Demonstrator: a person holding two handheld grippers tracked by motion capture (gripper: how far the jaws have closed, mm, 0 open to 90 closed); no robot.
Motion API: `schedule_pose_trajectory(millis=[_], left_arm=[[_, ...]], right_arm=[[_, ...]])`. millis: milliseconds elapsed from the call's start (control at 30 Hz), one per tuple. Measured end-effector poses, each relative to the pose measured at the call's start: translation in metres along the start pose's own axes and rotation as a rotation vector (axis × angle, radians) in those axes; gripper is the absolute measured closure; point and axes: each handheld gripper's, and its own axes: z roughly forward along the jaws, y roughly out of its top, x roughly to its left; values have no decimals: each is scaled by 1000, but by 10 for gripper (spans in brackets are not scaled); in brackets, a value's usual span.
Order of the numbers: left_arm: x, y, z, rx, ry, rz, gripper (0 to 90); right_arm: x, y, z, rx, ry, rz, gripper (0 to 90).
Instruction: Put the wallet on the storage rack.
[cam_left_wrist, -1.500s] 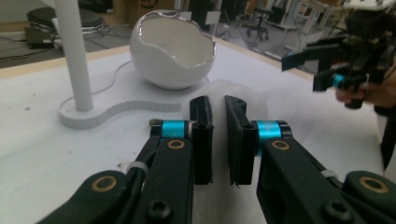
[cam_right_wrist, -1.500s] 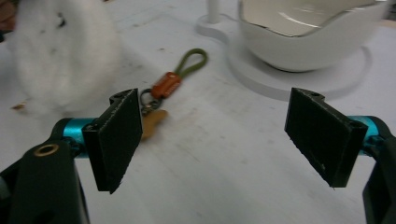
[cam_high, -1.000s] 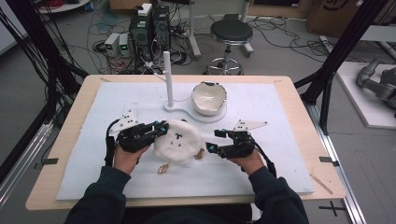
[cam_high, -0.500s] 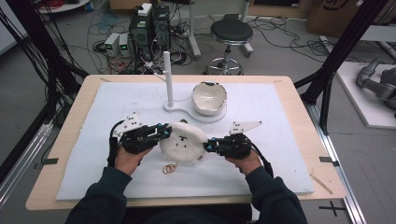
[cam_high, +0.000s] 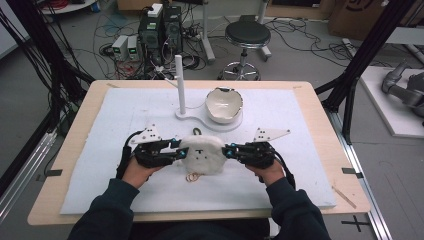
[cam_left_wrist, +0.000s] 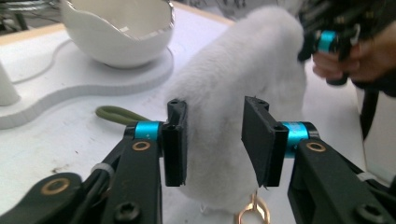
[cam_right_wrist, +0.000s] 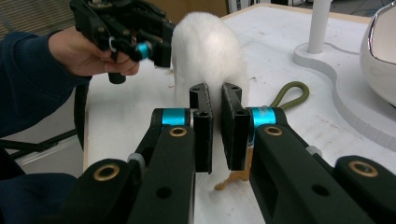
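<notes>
A white fluffy plush pouch (cam_high: 202, 154) stands on the white mat between my two grippers. It has a gold key ring (cam_high: 192, 177) at its near end and a green loop (cam_high: 197, 131) at its far end. My left gripper (cam_high: 175, 152) holds its left side, and in the left gripper view the jaws (cam_left_wrist: 215, 105) press into the plush (cam_left_wrist: 243, 70). My right gripper (cam_high: 227, 150) is nearly closed on a thin edge of the plush (cam_right_wrist: 208, 51), as the right gripper view (cam_right_wrist: 215, 91) shows.
A white egg-shaped bowl (cam_high: 224, 104) sits on a flat white base (cam_high: 192, 116) with an upright post (cam_high: 180, 82), just beyond the plush. The white mat (cam_high: 300, 170) covers the wooden table (cam_high: 80, 135). A stool and cables lie on the floor behind.
My right gripper has moved left onto the plush and closed on its edge. The plush looks narrower and more upright, shifted slightly right.
</notes>
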Motion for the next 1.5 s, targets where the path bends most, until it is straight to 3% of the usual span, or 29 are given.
schedule_pose_trajectory(millis=[33,67,133,267,300,333,367,400,467,533,567,733,833,933,1067,1233,1367,1400,1500], left_arm=[[-1,-1,-1,28,9,42,746],[-2,-1,-1,32,4,42,778],[-3,0,-2,38,11,78,811],[-2,1,-5,-1,11,71,828],[-2,2,-8,-31,-4,66,835],[-2,2,-8,-31,-4,66,837],[-4,4,-8,-45,-8,71,837],[-4,4,-8,-45,-8,71,838],[-5,5,-9,-86,-35,58,839],[-5,6,-9,-92,-47,54,838],[-5,6,-9,-106,-53,44,838],[-3,5,-10,-141,-61,9,838],[-3,4,-9,-142,-63,0,836],[-3,3,-7,-126,-63,-4,832],[-4,1,-3,-98,-67,5,828],[-2,0,-1,-69,-62,-17,812],[3,-2,-2,-71,-5,-49,618],[9,-3,-7,-91,55,-71,564],[20,-6,-20,-128,132,-104,491]], right_arm=[[-1,0,-1,-3,1,-9,851],[-1,0,-1,-5,10,-7,851],[-1,0,-1,0,26,-15,850],[0,-1,0,5,18,-17,814],[-1,-1,1,6,2,-7,682],[-1,-1,1,6,2,-7,682],[-3,-2,4,10,-3,15,594],[-3,-2,4,10,-3,15,594],[-4,-4,7,38,-43,28,456],[-6,-5,8,40,-47,33,431],[-7,-6,9,35,-45,59,415],[-10,-7,9,17,12,92,447],[-8,-6,8,-9,77,100,677],[-6,-4,3,-39,86,83,732],[-6,-2,-1,-70,75,78,736],[-4,1,-2,-65,67,46,749],[-2,6,-8,-57,23,5,764],[-3,7,-12,-64,11,5,767],[-5,14,-24,-87,-15,-7,772]])
